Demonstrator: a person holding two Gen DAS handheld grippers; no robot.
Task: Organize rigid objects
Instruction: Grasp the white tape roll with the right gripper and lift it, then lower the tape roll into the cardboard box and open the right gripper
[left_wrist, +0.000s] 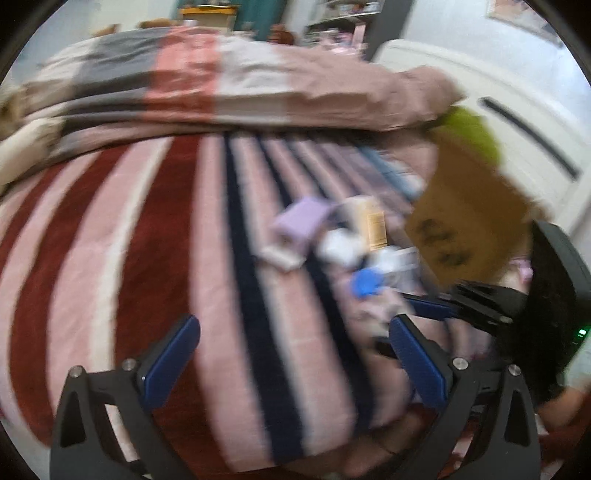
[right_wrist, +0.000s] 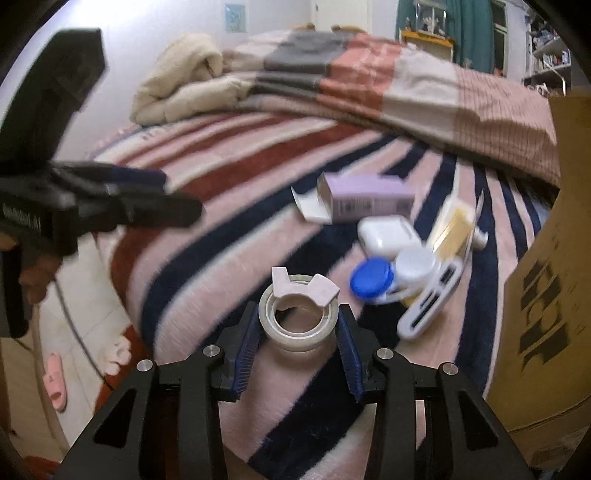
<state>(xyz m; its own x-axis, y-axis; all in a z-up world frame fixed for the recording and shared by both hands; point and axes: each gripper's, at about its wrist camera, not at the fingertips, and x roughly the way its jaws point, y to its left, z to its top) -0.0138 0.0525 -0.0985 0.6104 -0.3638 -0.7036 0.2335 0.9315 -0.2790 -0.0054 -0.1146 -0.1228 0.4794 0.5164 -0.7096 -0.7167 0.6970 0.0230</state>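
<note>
My right gripper (right_wrist: 298, 325) is shut on a roll of clear tape (right_wrist: 298, 322) with a pale pink dispenser clip, held over the striped bed blanket (right_wrist: 207, 280). Ahead lie a lilac box (right_wrist: 369, 197), a white earbud case (right_wrist: 388, 232), a blue-and-white contact lens case (right_wrist: 384, 278), a yellow box (right_wrist: 456, 225) and a white card reader (right_wrist: 430, 306). My left gripper (left_wrist: 293, 345) is open and empty above the blanket (left_wrist: 147, 258), left of the pile; it also shows in the right wrist view (right_wrist: 162, 199). The lilac box (left_wrist: 301, 221) and blue lid (left_wrist: 364, 282) show blurred there.
A cardboard box (right_wrist: 543, 277) stands at the right edge of the bed, also in the left wrist view (left_wrist: 469, 221). A folded striped duvet (right_wrist: 369, 81) and cream blanket (right_wrist: 181, 81) lie at the back. Pink slippers (right_wrist: 55, 384) lie on the floor to the left.
</note>
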